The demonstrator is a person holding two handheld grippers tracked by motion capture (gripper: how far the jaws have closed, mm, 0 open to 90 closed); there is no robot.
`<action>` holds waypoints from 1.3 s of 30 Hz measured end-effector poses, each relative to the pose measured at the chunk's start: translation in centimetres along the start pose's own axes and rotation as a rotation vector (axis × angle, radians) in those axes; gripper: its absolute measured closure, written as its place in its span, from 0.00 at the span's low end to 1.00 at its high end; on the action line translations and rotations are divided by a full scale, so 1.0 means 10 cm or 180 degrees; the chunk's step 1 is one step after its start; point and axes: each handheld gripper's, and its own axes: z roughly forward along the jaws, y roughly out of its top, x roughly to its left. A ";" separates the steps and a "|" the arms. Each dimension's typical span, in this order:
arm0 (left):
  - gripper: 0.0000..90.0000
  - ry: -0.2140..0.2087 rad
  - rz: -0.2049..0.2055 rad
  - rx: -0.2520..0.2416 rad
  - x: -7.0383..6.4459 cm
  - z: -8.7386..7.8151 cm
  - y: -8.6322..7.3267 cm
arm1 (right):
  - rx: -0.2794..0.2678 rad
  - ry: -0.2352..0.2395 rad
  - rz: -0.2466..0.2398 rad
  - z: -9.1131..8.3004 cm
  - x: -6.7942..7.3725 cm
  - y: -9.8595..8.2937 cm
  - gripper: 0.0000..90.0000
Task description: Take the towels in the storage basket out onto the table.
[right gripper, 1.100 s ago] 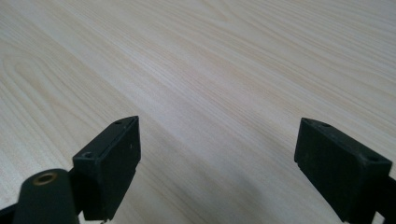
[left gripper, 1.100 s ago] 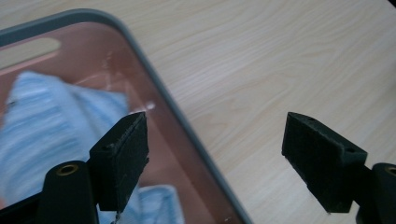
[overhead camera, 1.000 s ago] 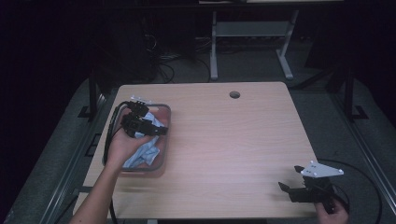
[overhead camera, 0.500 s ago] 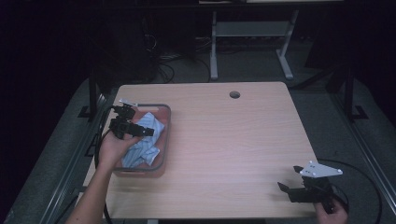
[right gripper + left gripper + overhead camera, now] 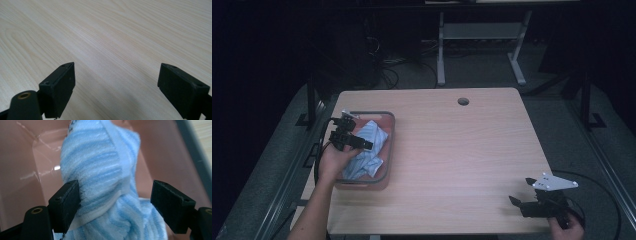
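Observation:
A light blue striped cloth [image 5: 368, 150] lies bunched in a pink bin [image 5: 388, 150] at the table's left side. My left gripper [image 5: 362, 144] hangs over the bin's left part, open. In the left gripper view the cloth [image 5: 105, 177] rises between the wide-apart jaws, and its fold touches the left pad [image 5: 67, 202]. My right gripper [image 5: 518, 202] rests low at the table's front right corner, open. In the right gripper view its jaws stand wide over bare wood, with nothing between the gripper [image 5: 117, 87] fingers.
The wooden table [image 5: 462, 150] has a round cable hole [image 5: 463, 101] near its far edge. Behind it stands a white desk frame [image 5: 477, 35] on a dark floor with cables. Dark rails run along both sides of the table.
My left gripper has drawn back toward the left edge of the bin and a little nearer. The right gripper has stayed in place.

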 end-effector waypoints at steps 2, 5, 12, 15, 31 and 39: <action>0.26 0.0060 0.0022 0.0080 0.00 0.05 0.02 | -0.0007 0.0005 0.0007 0.00 0.00 0.00 0.15; 0.27 0.0156 0.0031 0.0140 0.00 0.10 0.02 | -0.0006 0.0007 0.0000 0.01 0.00 0.00 0.15; 0.35 0.0308 0.0082 0.0504 -0.01 0.30 0.05 | -0.0002 0.0025 -0.0010 0.02 0.01 0.00 0.15; 0.39 0.0345 0.0123 0.0606 -0.03 0.36 0.04 | -0.0003 0.0022 -0.0013 0.02 0.01 0.00 0.15; 0.56 0.0387 0.0173 0.0574 -0.04 0.46 -0.05 | 0.0015 0.0033 -0.0019 0.05 0.05 0.01 0.15; 0.60 0.0446 0.0170 0.0617 -0.06 0.47 -0.03 | 0.0005 0.0024 -0.0040 0.05 0.06 0.01 0.15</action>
